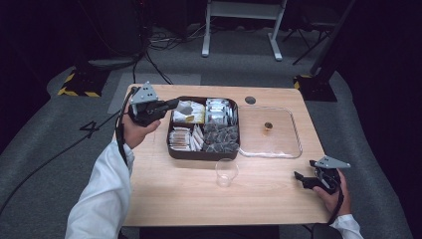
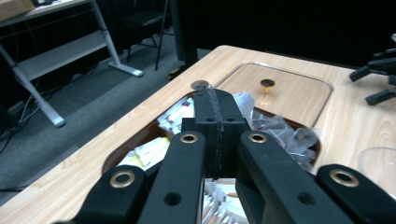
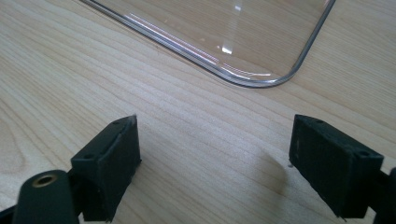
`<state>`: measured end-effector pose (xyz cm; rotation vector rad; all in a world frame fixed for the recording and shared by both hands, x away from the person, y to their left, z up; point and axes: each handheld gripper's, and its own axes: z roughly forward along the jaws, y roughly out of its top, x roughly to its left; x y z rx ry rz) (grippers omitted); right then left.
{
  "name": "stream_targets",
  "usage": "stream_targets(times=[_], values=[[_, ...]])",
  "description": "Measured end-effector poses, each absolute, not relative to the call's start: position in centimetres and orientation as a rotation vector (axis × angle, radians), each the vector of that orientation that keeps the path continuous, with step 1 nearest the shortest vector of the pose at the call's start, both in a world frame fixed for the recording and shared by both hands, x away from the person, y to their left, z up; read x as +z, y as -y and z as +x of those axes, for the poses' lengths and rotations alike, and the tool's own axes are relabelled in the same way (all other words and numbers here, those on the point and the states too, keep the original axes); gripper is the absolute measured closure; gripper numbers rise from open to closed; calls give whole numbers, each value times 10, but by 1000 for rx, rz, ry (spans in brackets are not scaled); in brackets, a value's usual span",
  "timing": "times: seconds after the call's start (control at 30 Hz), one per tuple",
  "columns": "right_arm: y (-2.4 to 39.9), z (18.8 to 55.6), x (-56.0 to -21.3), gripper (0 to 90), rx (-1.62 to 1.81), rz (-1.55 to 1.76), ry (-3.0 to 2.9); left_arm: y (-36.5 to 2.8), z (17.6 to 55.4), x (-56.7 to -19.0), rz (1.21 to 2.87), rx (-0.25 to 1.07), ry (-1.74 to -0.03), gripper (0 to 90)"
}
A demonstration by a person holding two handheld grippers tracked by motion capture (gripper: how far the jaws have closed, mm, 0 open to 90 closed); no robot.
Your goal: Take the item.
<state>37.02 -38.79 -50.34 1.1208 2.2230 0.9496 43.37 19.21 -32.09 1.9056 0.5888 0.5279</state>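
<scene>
The left hand-held gripper point(image 1: 171, 104), jaws closed and empty, hovered at the sachet tray's point(image 1: 203, 155) left rim; nothing was picked yet. The right hand-held gripper point(image 1: 301, 179) rested wide near the tabletop's right edge.

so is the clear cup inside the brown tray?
No, the clear cup stands on the bare table, just in front of the brown tray and outside its rim.
</scene>
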Motion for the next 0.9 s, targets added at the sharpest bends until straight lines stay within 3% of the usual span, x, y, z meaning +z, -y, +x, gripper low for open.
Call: stream_targets(times=[0.4, 0.9], values=[[388, 370, -503, 166, 950, 1123, -2224, -166, 408, -316, 1933, 480, -479, 900], [388, 370, -503, 167, 947, 1121, -2220, -129, 380, -334, 1957, 331, -373, 900]])
